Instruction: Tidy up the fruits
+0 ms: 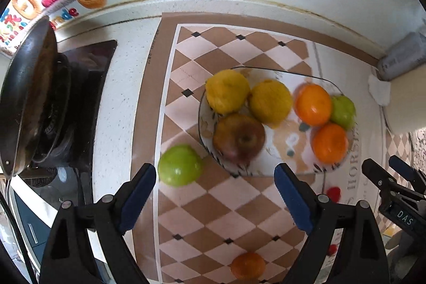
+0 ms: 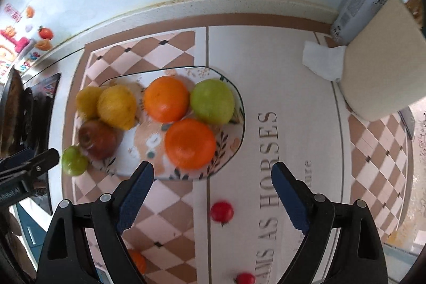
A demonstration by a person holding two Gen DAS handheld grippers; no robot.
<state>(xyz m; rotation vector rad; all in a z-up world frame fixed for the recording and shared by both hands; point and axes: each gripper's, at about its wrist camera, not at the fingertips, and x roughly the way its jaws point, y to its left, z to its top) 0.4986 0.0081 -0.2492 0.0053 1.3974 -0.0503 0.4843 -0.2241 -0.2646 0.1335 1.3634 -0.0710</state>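
From the left wrist we see our left claw [image 1: 215,193] spread wide and empty, aimed at the green apple [image 1: 180,165] lying just outside the plate [image 1: 277,169] on the worktop [image 1: 119,87] — likely our next pick. From the right wrist, our right claw [image 2: 213,193] gapes empty too, hovering over loose red fruit [image 2: 222,211] — the plate already carries six fruits.

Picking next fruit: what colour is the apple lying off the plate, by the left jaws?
Green apple, clearest in the left wrist view.
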